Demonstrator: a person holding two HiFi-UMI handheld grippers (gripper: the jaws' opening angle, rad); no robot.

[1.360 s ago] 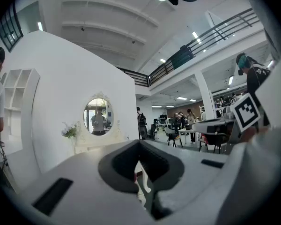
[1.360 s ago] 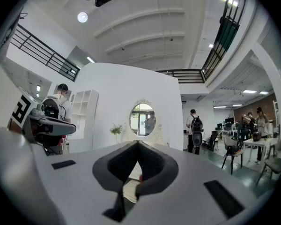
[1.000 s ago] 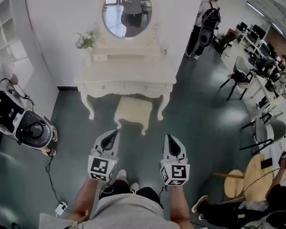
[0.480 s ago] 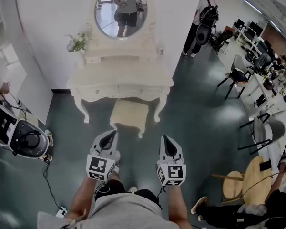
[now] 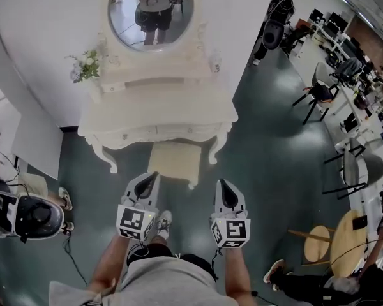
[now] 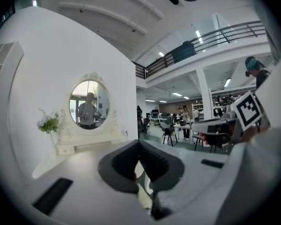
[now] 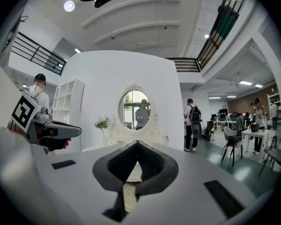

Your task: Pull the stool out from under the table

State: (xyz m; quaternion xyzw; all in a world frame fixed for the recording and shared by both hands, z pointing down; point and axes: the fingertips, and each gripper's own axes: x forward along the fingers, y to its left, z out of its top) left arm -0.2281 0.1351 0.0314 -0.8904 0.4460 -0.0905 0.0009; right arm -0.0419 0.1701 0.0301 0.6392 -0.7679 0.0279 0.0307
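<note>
Nearest me, my left gripper (image 5: 154, 176) and right gripper (image 5: 221, 183) hang side by side over the dark green floor (image 5: 268, 145), each with its jaws pressed together on nothing. Just beyond their tips stands the cream cushioned stool (image 5: 173, 161), touching neither. Its far part is tucked under the white dressing table (image 5: 159, 107). The left tip points at its near-left corner. The right tip sits off its right side. Farthest is the oval mirror (image 5: 151, 11).

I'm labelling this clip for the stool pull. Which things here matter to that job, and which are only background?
Job: stool, tucked partly under the dressing table; left gripper and right gripper, both with jaws shut and empty.
Background: oval mirror, flowers, chair, round wooden table.
</note>
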